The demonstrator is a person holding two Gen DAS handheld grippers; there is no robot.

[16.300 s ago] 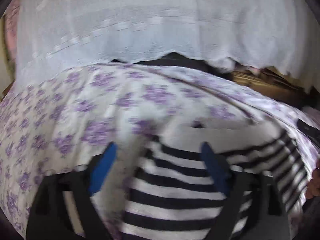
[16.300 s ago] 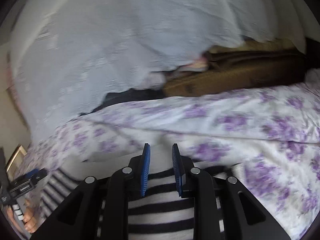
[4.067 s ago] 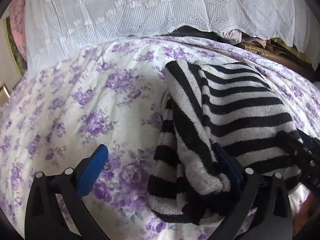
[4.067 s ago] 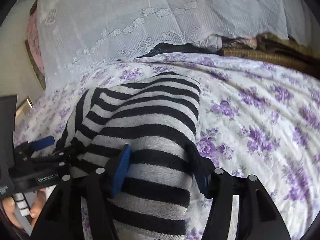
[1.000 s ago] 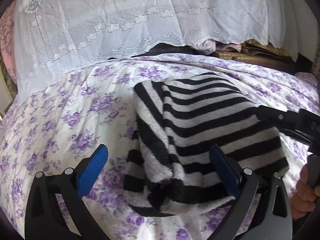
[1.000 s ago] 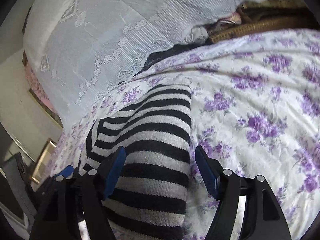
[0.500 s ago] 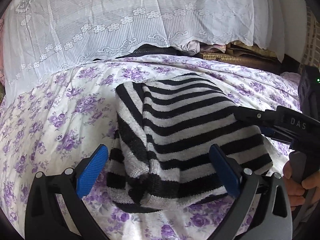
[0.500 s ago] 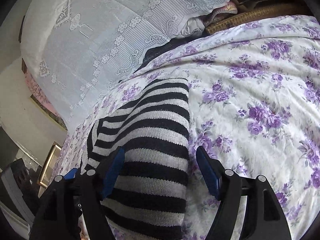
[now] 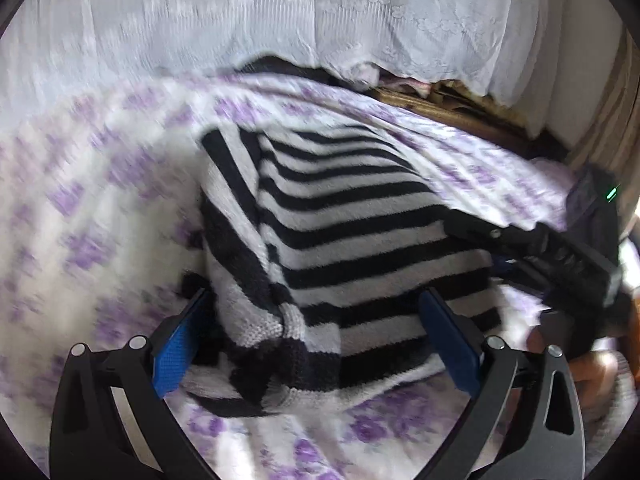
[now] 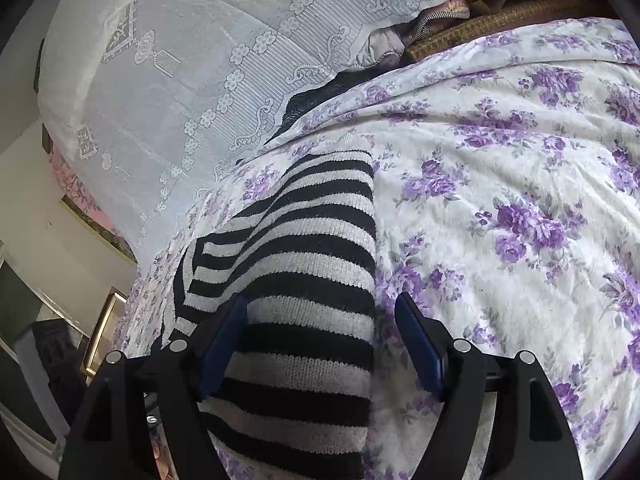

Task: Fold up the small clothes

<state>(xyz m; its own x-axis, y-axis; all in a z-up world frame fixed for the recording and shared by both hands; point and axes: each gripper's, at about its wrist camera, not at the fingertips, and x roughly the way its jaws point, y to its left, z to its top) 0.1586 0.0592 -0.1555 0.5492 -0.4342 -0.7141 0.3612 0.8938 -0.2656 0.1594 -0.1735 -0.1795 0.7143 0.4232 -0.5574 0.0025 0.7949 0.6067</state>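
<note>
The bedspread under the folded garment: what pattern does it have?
The bedspread is white with purple flower sprays, clearest in the right wrist view.

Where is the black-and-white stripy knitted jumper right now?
The black-and-white striped knitted jumper lies folded on the purple-flowered bedspread, in front of the white lace curtain; in both wrist views it sits between open blue-padded fingers.

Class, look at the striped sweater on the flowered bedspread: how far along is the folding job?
Done: the striped sweater lies folded into a compact bundle on the bedspread. In hand: nothing; the left claw and right claw both stand open around it. Left: perhaps tidying the bunched near corner.
</note>
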